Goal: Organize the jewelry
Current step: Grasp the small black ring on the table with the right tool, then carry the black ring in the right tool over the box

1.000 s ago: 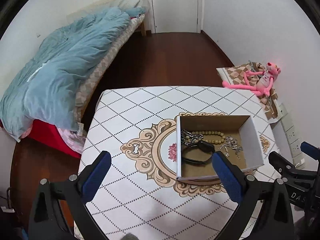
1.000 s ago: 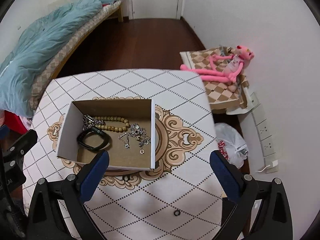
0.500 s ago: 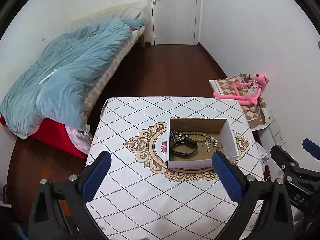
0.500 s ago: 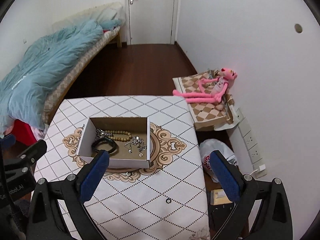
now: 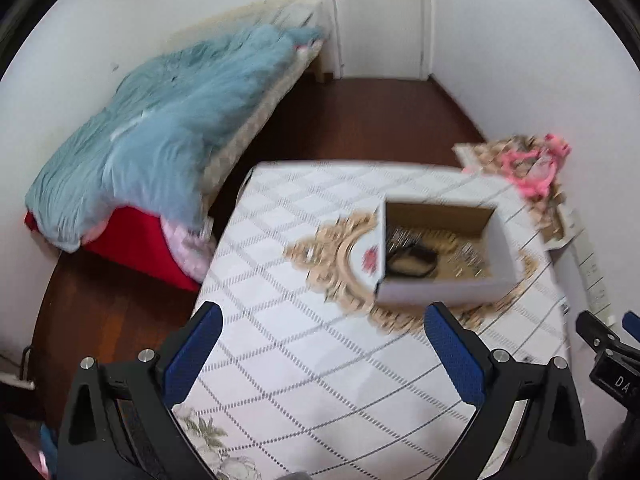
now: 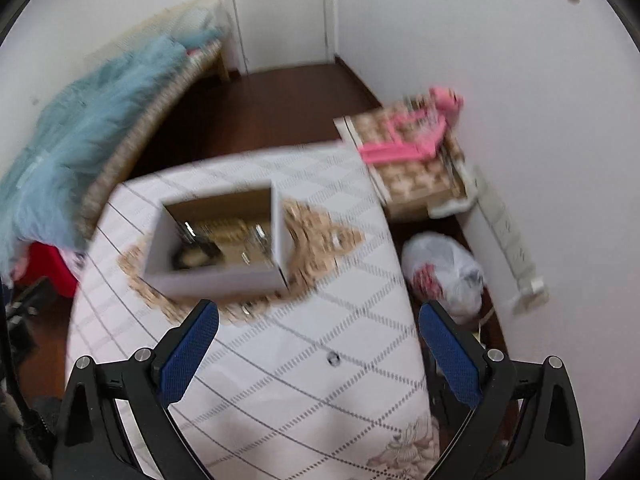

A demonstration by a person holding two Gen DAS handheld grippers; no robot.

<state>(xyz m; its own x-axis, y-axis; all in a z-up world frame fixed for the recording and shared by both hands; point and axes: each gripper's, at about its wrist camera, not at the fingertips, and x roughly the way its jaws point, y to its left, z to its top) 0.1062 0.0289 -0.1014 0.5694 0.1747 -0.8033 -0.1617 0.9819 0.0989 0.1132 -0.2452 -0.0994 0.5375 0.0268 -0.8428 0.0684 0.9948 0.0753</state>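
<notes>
A white cardboard box (image 5: 440, 292) sits on the patterned table (image 5: 312, 360); it also shows in the right wrist view (image 6: 216, 280). Inside lie a black bracelet (image 5: 412, 260), a wooden bead bracelet (image 6: 224, 228) and silver chains (image 6: 260, 236). A small dark ring (image 6: 333, 357) lies on the tablecloth, between my right gripper's fingers and a little ahead. My left gripper (image 5: 320, 348) is open and empty, held above the table's near side. My right gripper (image 6: 318, 344) is open and empty too. Both views are blurred.
A bed with a blue duvet (image 5: 160, 136) stands left of the table. A pink plush toy (image 6: 408, 136) lies on a checked cushion by the right wall. A white plastic bag (image 6: 444, 272) sits on the floor beside the table. A power strip (image 6: 508, 240) runs along the wall.
Both grippers first pulled up and back from the box, then swung; the views now tilt and blur. The box and jewelry stay put. Both grippers stay open.
</notes>
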